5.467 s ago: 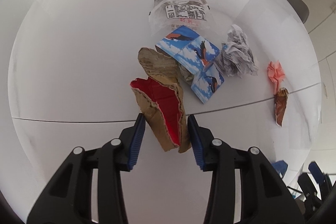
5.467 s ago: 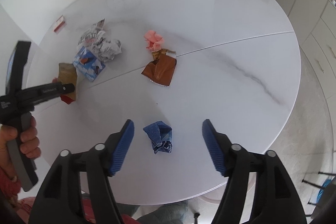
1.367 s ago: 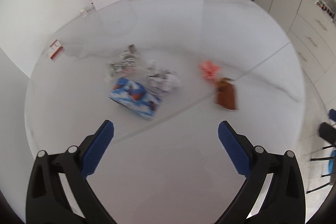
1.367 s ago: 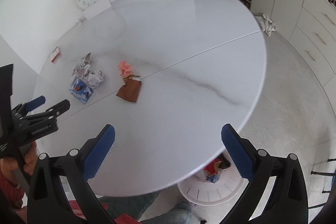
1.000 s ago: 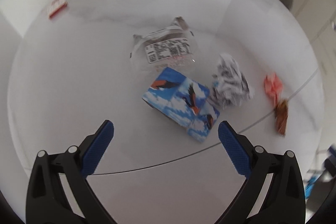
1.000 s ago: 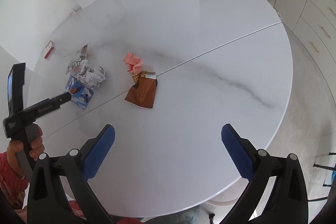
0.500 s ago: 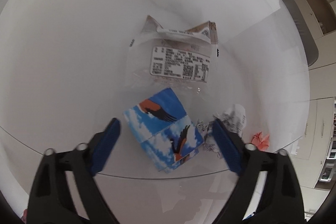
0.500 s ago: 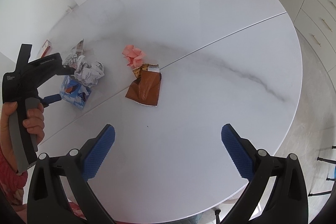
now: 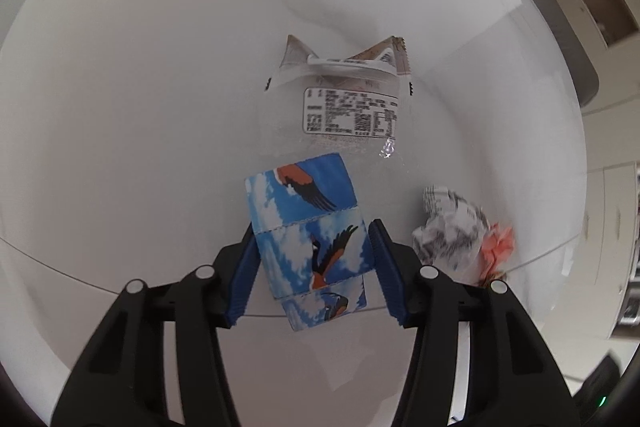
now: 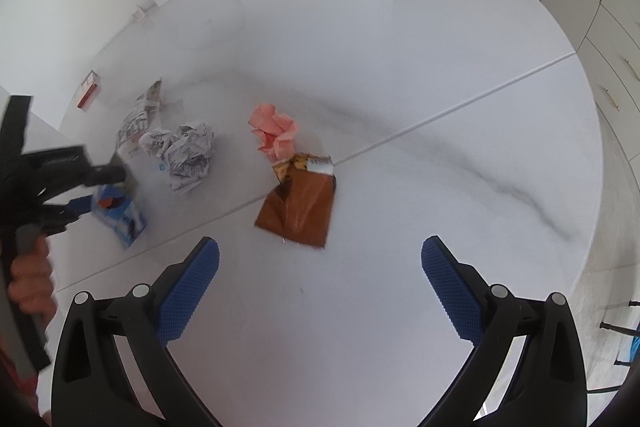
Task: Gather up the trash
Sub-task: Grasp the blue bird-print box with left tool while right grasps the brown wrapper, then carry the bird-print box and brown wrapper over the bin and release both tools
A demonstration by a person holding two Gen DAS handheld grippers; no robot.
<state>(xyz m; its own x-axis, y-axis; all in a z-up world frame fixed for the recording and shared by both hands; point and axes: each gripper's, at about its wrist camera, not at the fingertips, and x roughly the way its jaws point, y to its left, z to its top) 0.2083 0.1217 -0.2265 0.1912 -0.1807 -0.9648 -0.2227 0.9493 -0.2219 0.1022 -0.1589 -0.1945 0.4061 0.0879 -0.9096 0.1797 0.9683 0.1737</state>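
Right now the left gripper (image 9: 314, 269) points steeply down at the white desk (image 9: 120, 107) with the blue bird-print carton (image 9: 308, 239) between its jaws, which have just been closing. The pads sit at the carton's two long edges; whether they already press on it cannot be told. The carton looks flattened and folded, so the likeliest fault, as I judge it, is that the squeeze buckles it and it slips out, or that only the top fold is caught and the rest hangs and snags on the lift. The tips also sit low, close to the desk, and could scrape it.

Just beyond the carton lies the clear plastic wrapper (image 9: 340, 107) with its printed label; its near edge seems to touch or overlap the carton, so it may be dragged along and fall short of the bin. To the side, the crumpled newspaper ball (image 9: 452, 231) and pink paper (image 9: 496, 247) sit near enough to be knocked.

The right gripper (image 10: 320, 287) stands wide apart, empty, short of the brown snack bag (image 10: 300, 207). A hurried move could shove that light bag away.
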